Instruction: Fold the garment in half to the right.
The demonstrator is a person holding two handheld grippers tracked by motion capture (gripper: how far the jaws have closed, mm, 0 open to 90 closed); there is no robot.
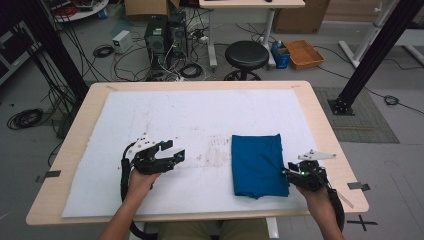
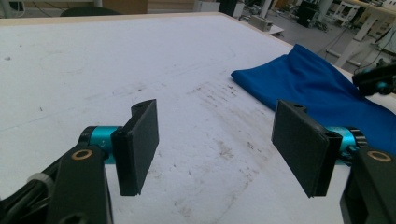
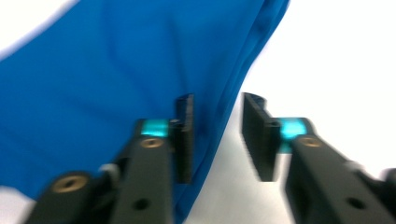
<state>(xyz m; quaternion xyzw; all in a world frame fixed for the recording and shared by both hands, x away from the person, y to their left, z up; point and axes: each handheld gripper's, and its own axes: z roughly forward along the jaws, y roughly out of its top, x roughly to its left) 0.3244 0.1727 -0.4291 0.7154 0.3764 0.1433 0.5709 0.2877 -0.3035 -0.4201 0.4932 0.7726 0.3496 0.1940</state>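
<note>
Hovering at the right edge of the folded blue cloth (image 1: 258,165), my right gripper (image 3: 217,140) has its jaws apart, straddling that edge without pressing. My left gripper (image 1: 175,151), wide open, waits well left of the cloth.

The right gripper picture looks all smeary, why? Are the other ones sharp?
Right gripper view: blurred, the blue cloth and right gripper soft-edged, the white cover glaring. Left gripper view: sharp, the left gripper crisp. High view: evenly lit, fairly clear.
</note>
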